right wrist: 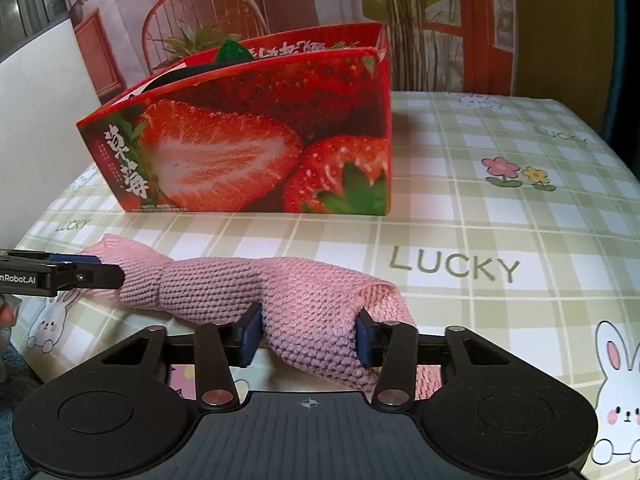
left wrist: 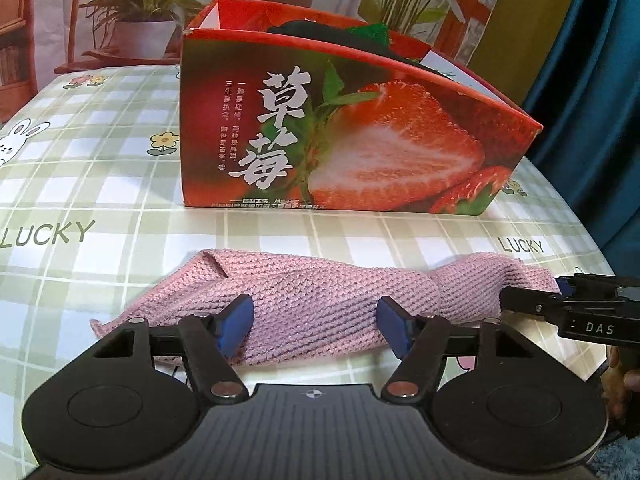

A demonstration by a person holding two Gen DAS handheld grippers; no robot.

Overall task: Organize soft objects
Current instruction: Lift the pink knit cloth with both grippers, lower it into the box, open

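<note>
A pink knitted cloth [left wrist: 320,300] lies bunched lengthwise on the checked tablecloth, in front of a red strawberry box [left wrist: 340,128]. My left gripper [left wrist: 316,328] straddles one end of the cloth with its blue pads [left wrist: 236,328] on either side, the jaws fairly wide. My right gripper [right wrist: 310,336] is closed against the other end of the cloth [right wrist: 312,320], with the fabric squeezed between its pads [right wrist: 250,336]. The right gripper also shows at the right edge of the left wrist view [left wrist: 560,300]. The box [right wrist: 248,140] holds dark and green soft items [left wrist: 340,34].
The table [right wrist: 500,220] has a green checked cloth with rabbits, flowers and "LUCKY" print. The table edge curves away on the right in the left wrist view, beside a blue curtain [left wrist: 592,100]. A white wall [right wrist: 36,120] stands at the left in the right wrist view.
</note>
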